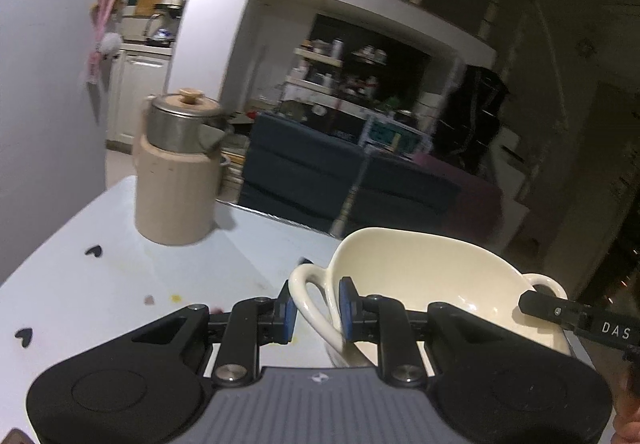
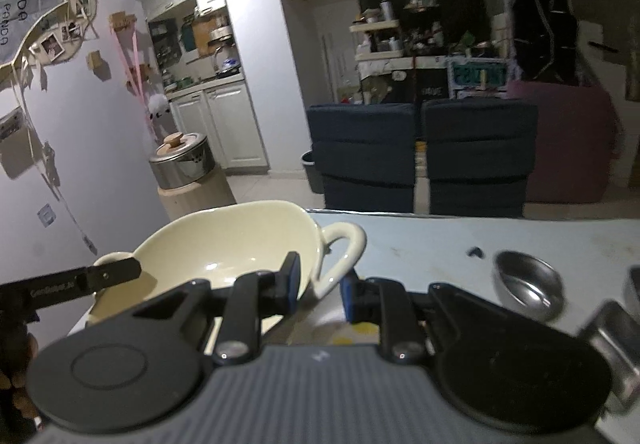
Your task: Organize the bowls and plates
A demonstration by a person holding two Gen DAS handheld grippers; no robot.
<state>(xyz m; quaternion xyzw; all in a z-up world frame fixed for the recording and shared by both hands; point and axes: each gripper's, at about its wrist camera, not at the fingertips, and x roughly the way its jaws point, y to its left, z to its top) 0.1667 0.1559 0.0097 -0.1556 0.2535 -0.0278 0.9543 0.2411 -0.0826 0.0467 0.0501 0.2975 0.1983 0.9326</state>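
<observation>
Pale table [image 1: 80, 284] carries a steel bowl [image 2: 528, 290] (small, empty). Left gripper [image 1: 318, 310] and right gripper [image 2: 318, 286] each clamp a handle of the cream bowl [image 1: 420, 268].

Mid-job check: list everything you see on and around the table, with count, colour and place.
Bowl: one, cream, two loop handles, held between both grippers.
Kettle: one, beige base with steel top, far left of the table.
Steel dishes: at least two, silver, right side of the table.
Table: one, pale blue with small heart marks.
Sofa: one, dark blue, beyond the table.
Left gripper: black, blue pads, jaws shut on the bowl's left handle.
Right gripper: black, blue pads, jaws shut on the bowl's right handle.
</observation>
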